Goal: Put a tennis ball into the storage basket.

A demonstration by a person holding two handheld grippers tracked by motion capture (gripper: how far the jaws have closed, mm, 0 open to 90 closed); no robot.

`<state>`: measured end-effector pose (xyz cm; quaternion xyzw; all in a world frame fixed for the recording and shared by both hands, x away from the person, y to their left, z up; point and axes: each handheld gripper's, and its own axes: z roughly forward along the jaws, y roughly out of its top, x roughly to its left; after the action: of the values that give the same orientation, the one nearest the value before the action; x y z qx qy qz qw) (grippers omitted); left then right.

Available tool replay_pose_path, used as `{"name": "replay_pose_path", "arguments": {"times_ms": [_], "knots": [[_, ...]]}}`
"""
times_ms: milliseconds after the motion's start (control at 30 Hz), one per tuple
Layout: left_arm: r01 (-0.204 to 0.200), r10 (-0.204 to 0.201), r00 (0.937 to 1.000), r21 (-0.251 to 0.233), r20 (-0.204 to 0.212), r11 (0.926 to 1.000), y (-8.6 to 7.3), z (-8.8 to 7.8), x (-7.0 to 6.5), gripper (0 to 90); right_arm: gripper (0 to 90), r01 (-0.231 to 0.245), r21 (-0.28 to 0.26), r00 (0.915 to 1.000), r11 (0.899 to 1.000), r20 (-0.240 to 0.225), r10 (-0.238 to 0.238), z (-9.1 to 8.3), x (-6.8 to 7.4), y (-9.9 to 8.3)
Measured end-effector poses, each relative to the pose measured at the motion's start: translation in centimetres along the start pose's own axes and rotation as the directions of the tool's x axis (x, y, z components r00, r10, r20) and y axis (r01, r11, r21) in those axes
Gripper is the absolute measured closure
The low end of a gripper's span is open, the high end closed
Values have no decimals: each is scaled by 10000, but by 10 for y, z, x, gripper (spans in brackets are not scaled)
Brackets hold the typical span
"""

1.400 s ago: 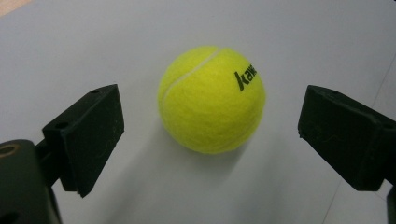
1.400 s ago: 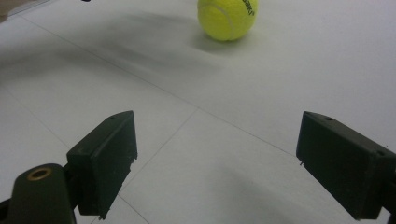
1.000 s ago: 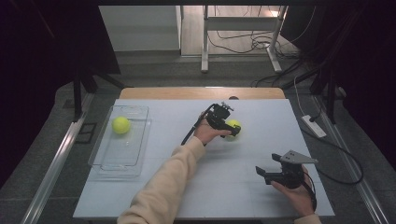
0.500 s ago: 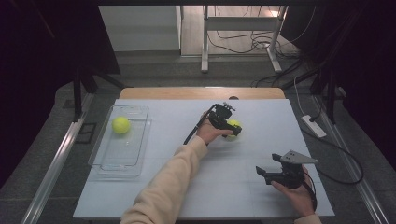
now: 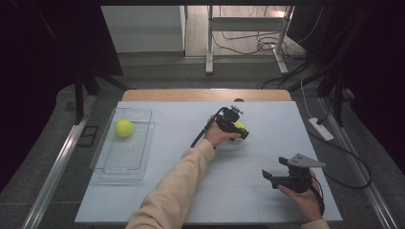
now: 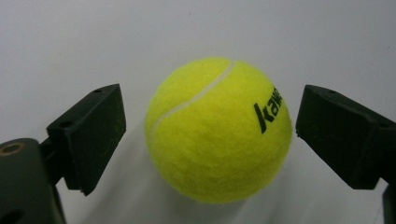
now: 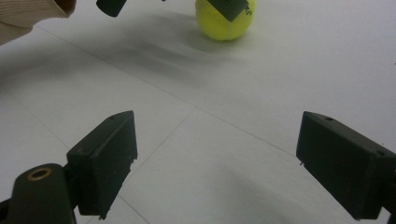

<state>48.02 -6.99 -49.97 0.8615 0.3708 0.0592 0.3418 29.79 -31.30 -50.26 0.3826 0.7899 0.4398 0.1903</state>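
Over at the left side of the white table point(image 5: 157, 191) a clear plastic tray point(image 5: 112, 168) sits near the edge, and one yellow tennis ball point(image 5: 123, 127) lies in its far end, well apart from both hands.

Moving towards the middle, a cream sleeve point(image 5: 169, 200) stretches across the tabletop, and the left gripper point(image 5: 237, 132) at the end of it has come down over a second tennis ball point(image 6: 218, 129) that rests on the bare table, a bit right of centre. From the left gripper view the ball sits squarely between the two black jaws, its seam running up to the top and dark lettering on its right flank. The jaws have just been closing in on it, yet a sliver of white table shows between the left jaw and the ball, and the right jaw stands only just beside it, so the pads do not press on it yet.

Further right and nearer the front edge, the right gripper point(image 5: 268, 177) is held low above the table, well apart from the ball. Its jaws stand wide apart with nothing between them but the table surface, and its own view looks across at the ball under the other gripper
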Motion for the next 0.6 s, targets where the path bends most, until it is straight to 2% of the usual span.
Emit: {"name": "replay_pose_path", "arguments": {"times_ms": [100,233,467,600], "knots": [[22,-21,9999,45,-162,10000,0,1,-1,181,123,-13,-23,10000,10000,-10,13,0,0,0],[139,-139,9999,-5,-59,9999,0,1,-2,259,123,-4,-11,10000,10000,5,4,0,-1,0],[-74,77,9997,124,-236,9999,0,-2,-3,272,123,-9,-41,10000,10000,38,9,-2,-1,-1],[-89,90,9999,77,-134,9999,0,-6,-2,274,124,-20,-51,10000,10000,41,21,-2,-1,-1]]}}
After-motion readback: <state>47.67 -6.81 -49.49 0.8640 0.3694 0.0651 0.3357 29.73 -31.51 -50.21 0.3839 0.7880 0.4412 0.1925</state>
